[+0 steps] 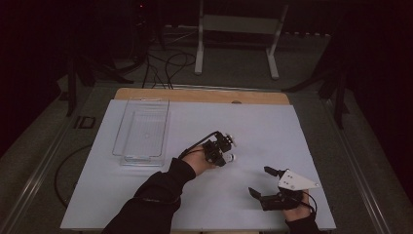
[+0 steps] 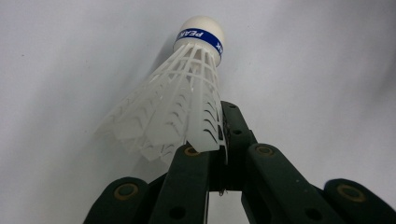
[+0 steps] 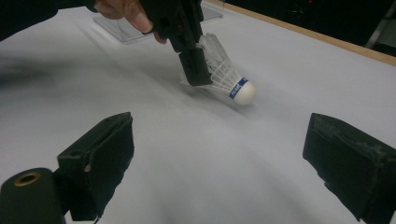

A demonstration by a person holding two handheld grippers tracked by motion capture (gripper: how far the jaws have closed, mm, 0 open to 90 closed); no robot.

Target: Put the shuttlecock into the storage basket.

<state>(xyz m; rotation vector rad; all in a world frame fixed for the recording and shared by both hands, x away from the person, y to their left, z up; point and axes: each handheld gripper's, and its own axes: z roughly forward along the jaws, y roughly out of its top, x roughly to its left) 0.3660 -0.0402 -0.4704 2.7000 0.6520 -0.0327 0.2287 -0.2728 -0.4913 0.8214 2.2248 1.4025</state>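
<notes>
While right claw [image 3: 219, 163] gapes, left claw [image 2: 219, 149] pinches shuttlecock [image 2: 182, 98] skirt.

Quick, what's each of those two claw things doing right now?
Left gripper: jaws shut on the skirt of the shuttlecock.
Right gripper: jaws open, holding nothing.

From my remote seat I look down on a white rectangular tabletop sheet [image 1: 272, 131] with a light wooden edge strip [image 1: 195, 94] along its far side. Beyond it lies a grey-green floor [image 1: 234, 68] with loose black cables [image 1: 168, 66] and a pale metal stand [image 1: 238, 29]. The room around is dark.
</notes>
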